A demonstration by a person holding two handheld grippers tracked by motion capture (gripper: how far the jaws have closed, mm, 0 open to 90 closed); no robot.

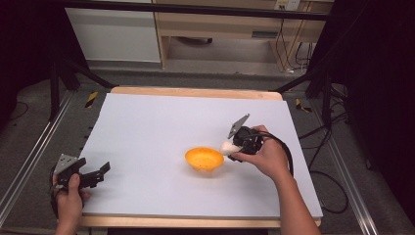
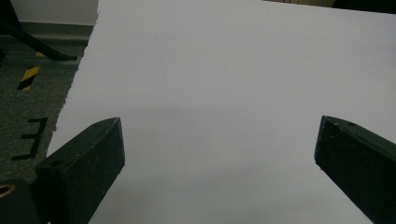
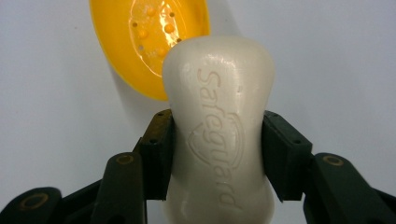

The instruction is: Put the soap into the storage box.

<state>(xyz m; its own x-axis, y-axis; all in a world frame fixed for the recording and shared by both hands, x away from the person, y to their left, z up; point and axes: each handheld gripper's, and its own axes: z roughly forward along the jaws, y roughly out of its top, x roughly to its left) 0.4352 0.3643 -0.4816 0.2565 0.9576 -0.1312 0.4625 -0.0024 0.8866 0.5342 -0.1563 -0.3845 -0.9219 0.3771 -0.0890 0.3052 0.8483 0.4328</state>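
- The right gripper (image 1: pixel 234 145) sits right of the bench's middle, held in the person's right hand (image 1: pixel 264 156), its jaws pointing left toward an orange soap dish (image 1: pixel 204 158).
- Its jaws are closed on a white bar of soap (image 1: pixel 228 147), one pad pressed to each side at the bar's narrow waist.
- In the right gripper view the bar of soap (image 3: pixel 219 126) stands lengthwise between the pads (the moulded word "Safeguard" runs along its upper face), and its far end overlaps the near rim of the orange soap dish (image 3: pixel 144 42).
- The dish rests on the white sheet (image 1: pixel 161 127) that covers the bench, near the middle, with small raised studs and holes across its inside.
- From the high view the soap is at the dish's right rim; whether it touches the rim cannot be told.
- The left gripper (image 1: pixel 93 175) is at the bench's near left edge, held in the left hand (image 1: pixel 70 196), well apart from the dish.
- Its jaws are spread wide with nothing between them; the left gripper view has bare white sheet (image 2: pixel 224 84) between the two black pads.
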